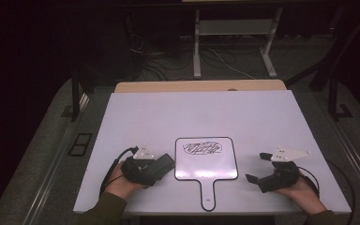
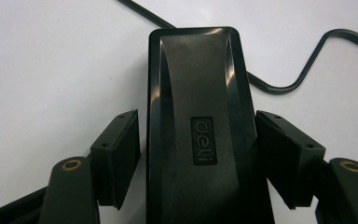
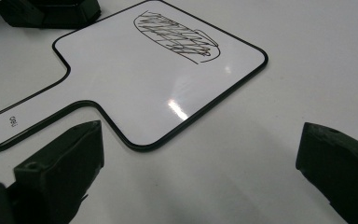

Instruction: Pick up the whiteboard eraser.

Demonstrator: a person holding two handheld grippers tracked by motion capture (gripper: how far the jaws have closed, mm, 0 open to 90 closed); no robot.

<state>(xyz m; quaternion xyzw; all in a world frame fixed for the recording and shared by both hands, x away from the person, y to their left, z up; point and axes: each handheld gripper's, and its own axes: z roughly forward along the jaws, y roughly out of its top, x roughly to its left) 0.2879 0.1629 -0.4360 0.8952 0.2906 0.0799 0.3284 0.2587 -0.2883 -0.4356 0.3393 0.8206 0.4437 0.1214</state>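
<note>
**Eraser gripped beside the scribbled board**

The left gripper (image 2: 198, 158) has its 2 jaws pressed against a glossy black eraser (image 2: 198, 121) lying on the white table (image 1: 168, 117), just left of the handled whiteboard (image 1: 206, 161). The right gripper (image 3: 200, 163) gapes wide, holding nothing.

We see the far half of the white table (image 1: 201, 110) lying bare, with wide room to pass. Near us, the paddle-shaped whiteboard (image 1: 206, 161) lies flat between our hands and blocks little. The black eraser (image 1: 161, 165) sits just beside its left edge, filling the gap in our left gripper (image 2: 196, 154). Our right gripper (image 1: 257, 168) has free table between its spread jaws.
</note>
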